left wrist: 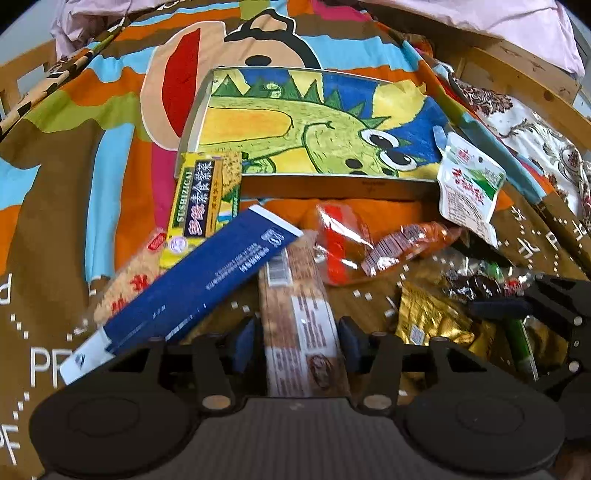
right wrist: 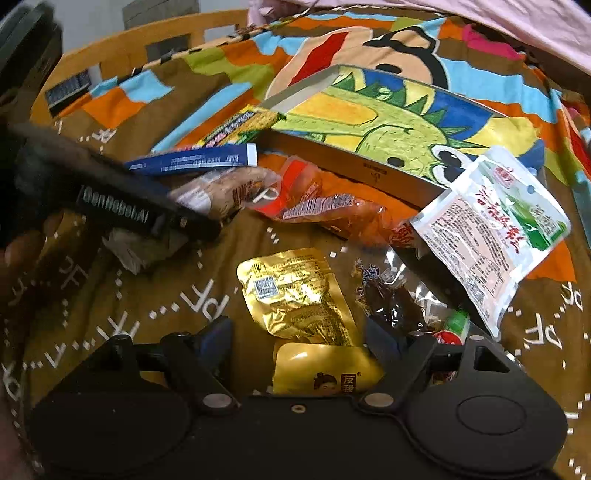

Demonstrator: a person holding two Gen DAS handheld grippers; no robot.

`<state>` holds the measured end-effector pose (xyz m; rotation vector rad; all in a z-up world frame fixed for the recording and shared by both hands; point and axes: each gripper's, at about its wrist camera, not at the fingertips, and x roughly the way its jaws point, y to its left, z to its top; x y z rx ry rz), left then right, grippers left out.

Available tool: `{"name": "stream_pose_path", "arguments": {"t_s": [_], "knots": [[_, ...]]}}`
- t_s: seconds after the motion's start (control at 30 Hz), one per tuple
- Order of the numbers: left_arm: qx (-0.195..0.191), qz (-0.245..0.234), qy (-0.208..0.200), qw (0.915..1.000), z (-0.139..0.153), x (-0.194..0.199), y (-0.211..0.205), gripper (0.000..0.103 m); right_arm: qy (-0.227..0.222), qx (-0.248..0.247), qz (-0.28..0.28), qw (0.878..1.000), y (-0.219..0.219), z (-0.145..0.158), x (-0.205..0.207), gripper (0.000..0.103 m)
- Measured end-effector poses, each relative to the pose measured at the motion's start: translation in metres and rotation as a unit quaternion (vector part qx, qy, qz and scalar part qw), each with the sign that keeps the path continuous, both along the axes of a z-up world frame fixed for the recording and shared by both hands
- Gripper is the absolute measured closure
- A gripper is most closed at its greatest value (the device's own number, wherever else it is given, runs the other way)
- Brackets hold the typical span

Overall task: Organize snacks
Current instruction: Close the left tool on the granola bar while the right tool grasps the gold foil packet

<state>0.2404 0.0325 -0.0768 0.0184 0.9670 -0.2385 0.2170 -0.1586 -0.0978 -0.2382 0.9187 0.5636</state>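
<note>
Gripping a brown snack bar (left wrist: pixel 301 314): left gripper (left wrist: pixel 301 332), fingers pressed against both its sides.
Right gripper (right wrist: pixel 299 341) spread wide over gold pouches (right wrist: pixel 299 291), near the dinosaur-print box (right wrist: pixel 388 122).

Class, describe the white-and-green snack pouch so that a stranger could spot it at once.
Find the shallow dinosaur-print box on the bedspread. The white-and-green pouch leans on its near right corner. Unlike the gold pouch and orange packets nearby, it carries red Chinese characters.

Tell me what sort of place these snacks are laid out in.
Probably a bedroom: the snacks lie on a cartoon-print quilt with a wooden bed rail around it and pink bedding bunched behind.
</note>
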Motion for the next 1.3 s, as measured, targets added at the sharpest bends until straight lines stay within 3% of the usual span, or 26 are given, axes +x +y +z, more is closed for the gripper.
{"name": "stream_pose_path", "arguments": {"t_s": [0.1, 0.17, 0.23, 0.3, 0.43, 0.53, 0.63, 0.67, 0.7, 0.77, 0.93, 1.07, 1.3], "knots": [[-0.01, 0.008, 0.007, 0.9999, -0.004, 0.004, 0.005, 0.049, 0.022, 0.005, -0.005, 1.0, -0.001, -0.006, 0.003, 0.023], [-0.02, 0.009, 0.011, 0.9997, -0.004, 0.004, 0.008, 0.059, 0.02, 0.006, -0.015, 1.0, -0.003, -0.006, 0.003, 0.032], [-0.022, 0.012, 0.01, 0.9996, -0.003, 0.002, 0.008, 0.06, 0.029, 0.022, -0.029, 0.999, -0.009, -0.004, 0.004, 0.048], [-0.021, 0.012, 0.011, 0.9996, -0.001, 0.0, 0.007, 0.06, 0.04, 0.039, -0.041, 0.998, -0.012, -0.002, 0.004, 0.05], [-0.008, 0.008, 0.025, 0.9996, 0.003, -0.012, 0.001, 0.061, 0.024, 0.022, -0.036, 0.999, -0.008, 0.002, -0.005, 0.051], [-0.01, 0.009, 0.033, 0.9994, 0.006, -0.024, 0.0, 0.061, -0.002, -0.001, -0.02, 1.0, -0.001, 0.006, -0.017, 0.052], [-0.035, 0.015, 0.046, 0.9982, 0.01, -0.036, 0.004, 0.061, -0.037, -0.03, 0.003, 0.999, 0.006, 0.012, -0.033, 0.052], [-0.047, 0.019, 0.051, 0.9974, 0.012, -0.04, 0.006, 0.061, -0.052, -0.04, 0.013, 0.998, 0.009, 0.014, -0.041, 0.054], [-0.056, 0.023, 0.054, 0.9967, 0.013, -0.042, 0.008, 0.061, -0.063, -0.047, 0.021, 0.997, 0.011, 0.016, -0.045, 0.066], [-0.081, 0.032, 0.062, 0.9943, 0.015, -0.046, 0.013, 0.061, -0.083, -0.06, 0.031, 0.994, 0.015, 0.02, -0.054, 0.067], [-0.112, 0.047, 0.07, 0.9901, 0.016, -0.051, 0.021, 0.061, -0.086, -0.068, 0.034, 0.993, 0.015, 0.019, -0.057, 0.067], [-0.111, 0.05, 0.052, 0.9912, 0.021, -0.055, 0.02, 0.061, -0.112, -0.076, 0.029, 0.99, 0.015, 0.024, -0.061, 0.067], [-0.134, 0.045, -0.014, 0.9898, 0.038, -0.06, 0.019, 0.061, -0.215, -0.125, 0.035, 0.968, 0.021, 0.031, -0.075, 0.067]]}}
